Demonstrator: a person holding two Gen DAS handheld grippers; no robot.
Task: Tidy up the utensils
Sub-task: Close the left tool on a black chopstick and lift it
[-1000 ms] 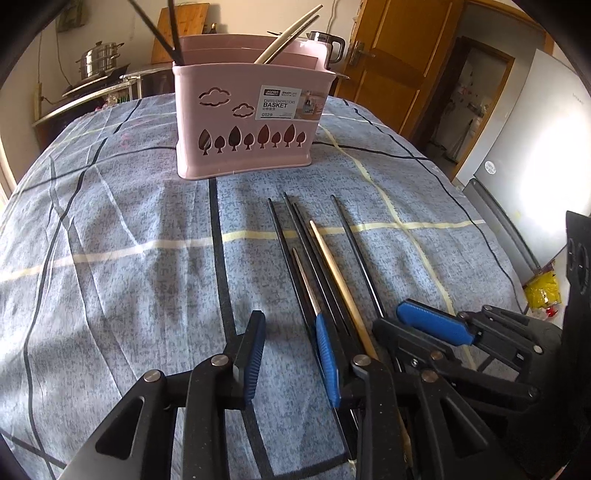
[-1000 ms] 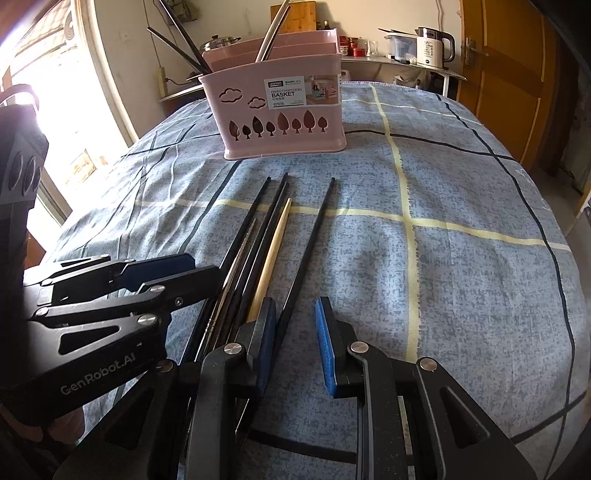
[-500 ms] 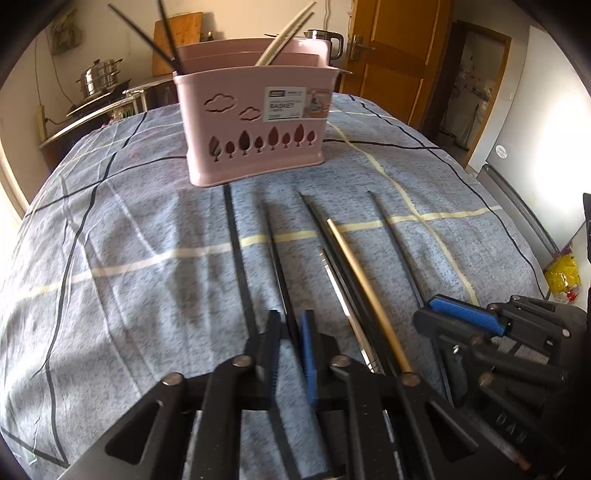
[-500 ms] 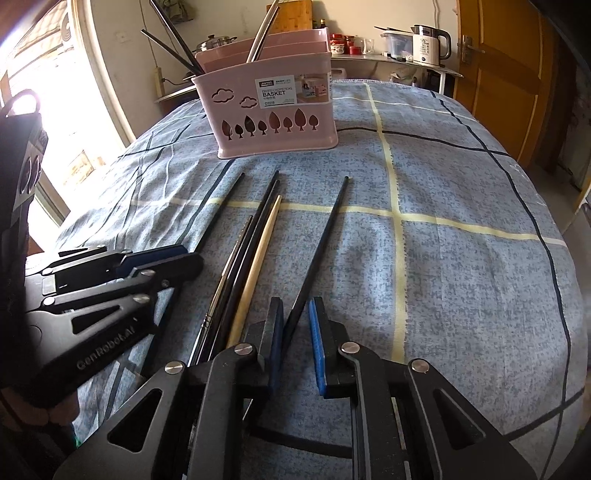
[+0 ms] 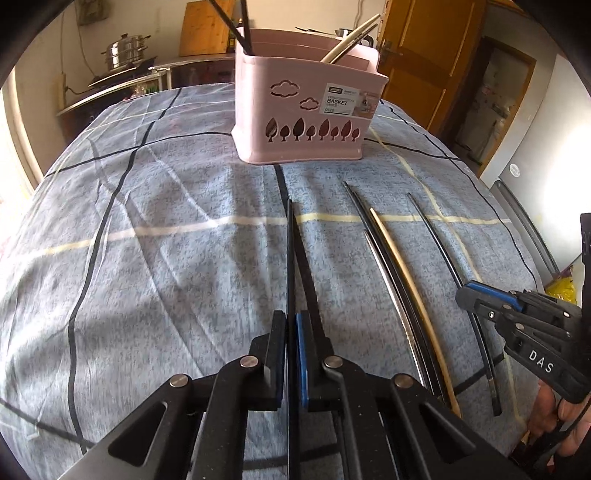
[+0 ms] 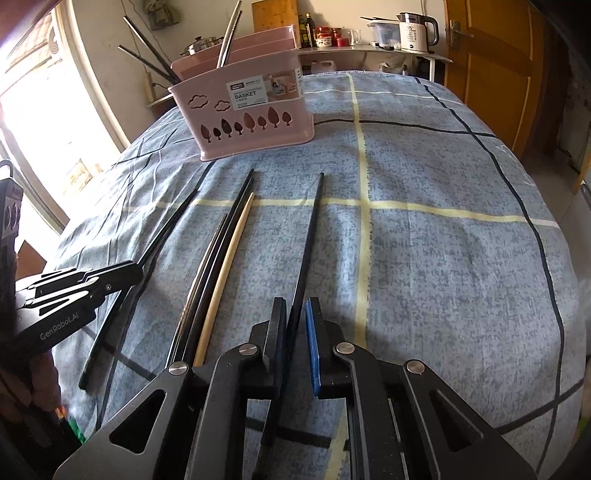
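A pink utensil basket (image 5: 306, 107) stands at the far side of the blue checked cloth, with several chopsticks in it; it also shows in the right wrist view (image 6: 247, 110). My left gripper (image 5: 290, 325) is shut on a black chopstick (image 5: 290, 258) and holds it above the cloth, pointing at the basket. My right gripper (image 6: 295, 314) is shut on another black chopstick (image 6: 308, 236). Between them lie a wooden chopstick (image 5: 402, 280), a metal one (image 5: 388, 284) and black ones (image 6: 218, 254).
The cloth-covered table (image 5: 147, 240) drops away on all sides. A counter with a steel pot (image 5: 123, 55) is behind on the left, a kettle (image 6: 415, 33) and a wooden door (image 6: 495, 55) behind on the right.
Both grippers have closed, each on a black chopstick. The left one has lifted its chopstick and shifted left, away from the row. The basket looks nearer.
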